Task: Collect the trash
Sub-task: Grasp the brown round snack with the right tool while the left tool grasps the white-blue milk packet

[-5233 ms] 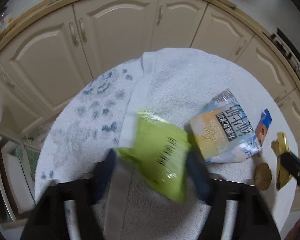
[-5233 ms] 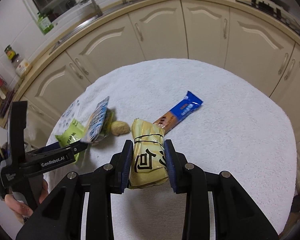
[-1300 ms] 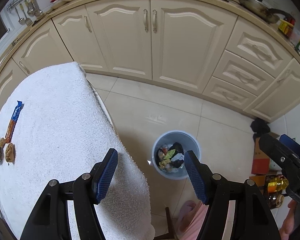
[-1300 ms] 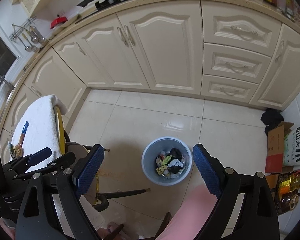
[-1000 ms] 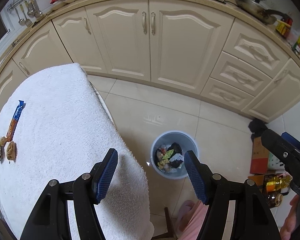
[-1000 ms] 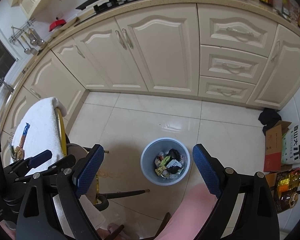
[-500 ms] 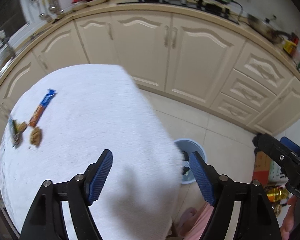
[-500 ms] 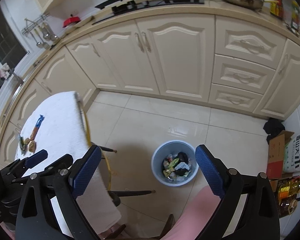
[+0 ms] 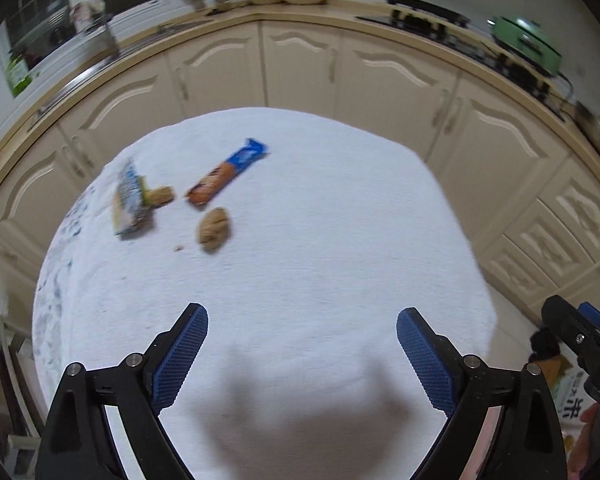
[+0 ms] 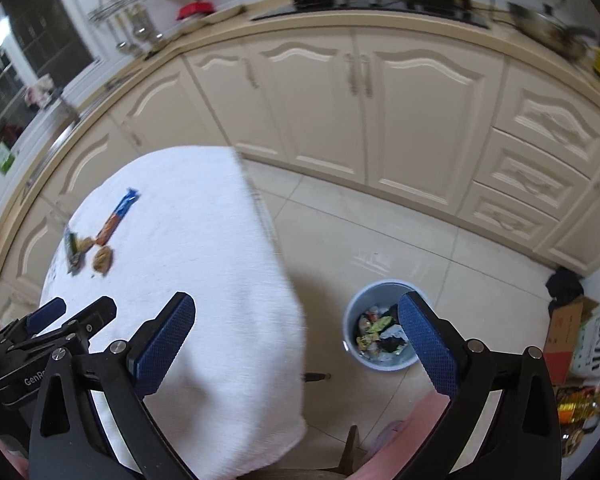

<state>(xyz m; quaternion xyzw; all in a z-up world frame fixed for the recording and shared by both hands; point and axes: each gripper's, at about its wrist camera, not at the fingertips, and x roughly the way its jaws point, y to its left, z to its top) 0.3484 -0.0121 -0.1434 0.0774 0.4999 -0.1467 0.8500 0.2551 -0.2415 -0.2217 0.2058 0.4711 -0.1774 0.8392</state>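
On the white towel-covered table (image 9: pixel 320 240) lie a blue and orange snack bar wrapper (image 9: pixel 226 172), a brown cookie (image 9: pixel 214 228), a pale snack packet (image 9: pixel 130 196) and a second cookie (image 9: pixel 162 197) beside it. My left gripper (image 9: pixel 302 338) hangs over the table's near part, jaws opening, nothing between them. My right gripper (image 10: pixel 296 328) hovers at the table's right edge, jaws opening wide and empty. A blue trash bin (image 10: pixel 380 326) with wrappers stands on the floor; the right finger (image 10: pixel 428 344) overlaps its rim in view.
Cream kitchen cabinets (image 10: pixel 360 108) curve around the back. A cardboard box (image 10: pixel 564 332) and a rice bag (image 10: pixel 596 344) sit at the right on the tiled floor (image 10: pixel 360 240). A pink sleeve (image 10: pixel 416 432) shows at the bottom.
Both views have swung left from the bin toward the table. The trash on the table now sits nearer the middle of the left wrist view. Both grippers' jaws have spread wider.
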